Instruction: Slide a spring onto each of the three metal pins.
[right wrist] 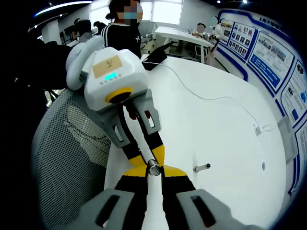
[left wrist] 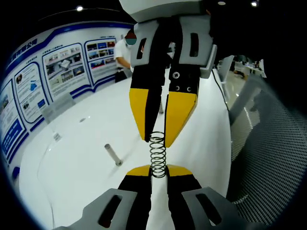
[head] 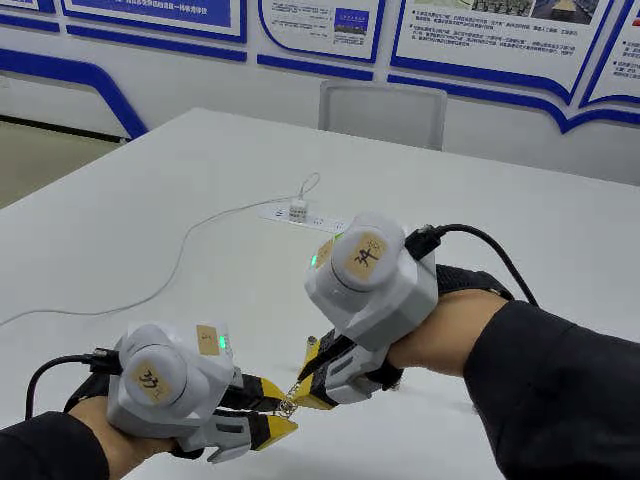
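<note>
Nearest, at the lower left of the head view, the left gripper (head: 278,410) points right with its yellow-tipped jaws drawn close together. A small spring (head: 287,405) sits at their tips, held above the white table (head: 150,220). Just to its right, the right gripper (head: 308,385) angles down and left, and its tips meet the same spring, so the two grippers stand nose to nose.

In the left gripper view, that gripper's own jaws are clamped on the lower end of the spring (left wrist: 157,154). The right gripper (left wrist: 160,136) comes down from above with its jaws closed around the upper end. A metal pin (left wrist: 113,154) is on the table to the left, apart from both grippers.

In the right gripper view, the spring (right wrist: 153,166) is pinched end-on between that gripper's tips. A pin (right wrist: 202,167) is on the table just to the right. Farther back, a white cable (head: 190,245) trails across the tabletop.
</note>
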{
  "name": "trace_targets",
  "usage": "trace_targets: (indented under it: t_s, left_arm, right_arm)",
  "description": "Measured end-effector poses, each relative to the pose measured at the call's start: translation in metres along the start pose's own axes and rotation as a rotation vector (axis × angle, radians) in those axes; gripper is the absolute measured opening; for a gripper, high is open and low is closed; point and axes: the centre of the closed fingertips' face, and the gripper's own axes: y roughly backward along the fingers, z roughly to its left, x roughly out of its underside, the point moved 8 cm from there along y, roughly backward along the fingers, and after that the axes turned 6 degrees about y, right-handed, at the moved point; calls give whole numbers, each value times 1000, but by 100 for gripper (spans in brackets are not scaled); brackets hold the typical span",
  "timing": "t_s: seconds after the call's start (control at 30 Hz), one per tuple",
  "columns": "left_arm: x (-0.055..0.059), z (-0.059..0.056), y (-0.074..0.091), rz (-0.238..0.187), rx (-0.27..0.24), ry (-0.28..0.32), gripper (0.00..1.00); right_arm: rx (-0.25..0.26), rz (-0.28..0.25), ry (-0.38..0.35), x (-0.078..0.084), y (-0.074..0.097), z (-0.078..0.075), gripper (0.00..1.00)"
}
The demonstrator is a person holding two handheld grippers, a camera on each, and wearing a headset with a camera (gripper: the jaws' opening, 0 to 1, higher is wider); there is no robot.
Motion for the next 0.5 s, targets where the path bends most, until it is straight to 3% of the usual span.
trace_targets:
  t_s: [0.5]
  left_arm:
    - [-1,-3,-1,-13,24,21,12]
  right_arm:
    - [-3,-45,-12,-8,-4,0,11]
